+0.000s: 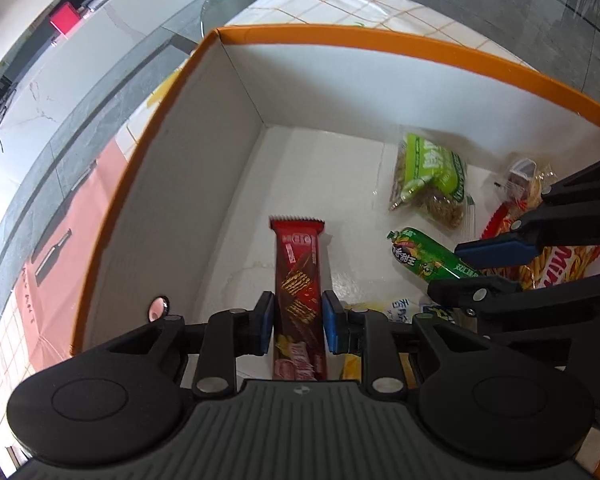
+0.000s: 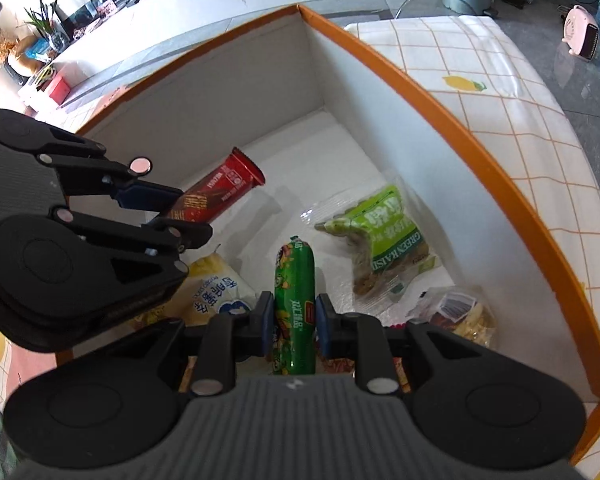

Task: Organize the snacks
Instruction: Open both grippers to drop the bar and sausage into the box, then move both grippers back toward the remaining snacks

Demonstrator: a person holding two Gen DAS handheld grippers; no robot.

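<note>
While we hover inside the orange-rimmed white cardboard box (image 1: 172,184), our left gripper (image 1: 298,316) pinches a long red wafer-bar wrapper (image 1: 298,276), and our right gripper (image 2: 294,316) pinches a green plastic-wrapped sausage stick (image 2: 295,280).

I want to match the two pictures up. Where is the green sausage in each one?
Left wrist view: the green sausage lies at the right, between the right gripper's fingers.
Right wrist view: the sausage stands bottom centre, clamped in that gripper.
Shared landmark: the green raisin bag, just beyond it.
</note>
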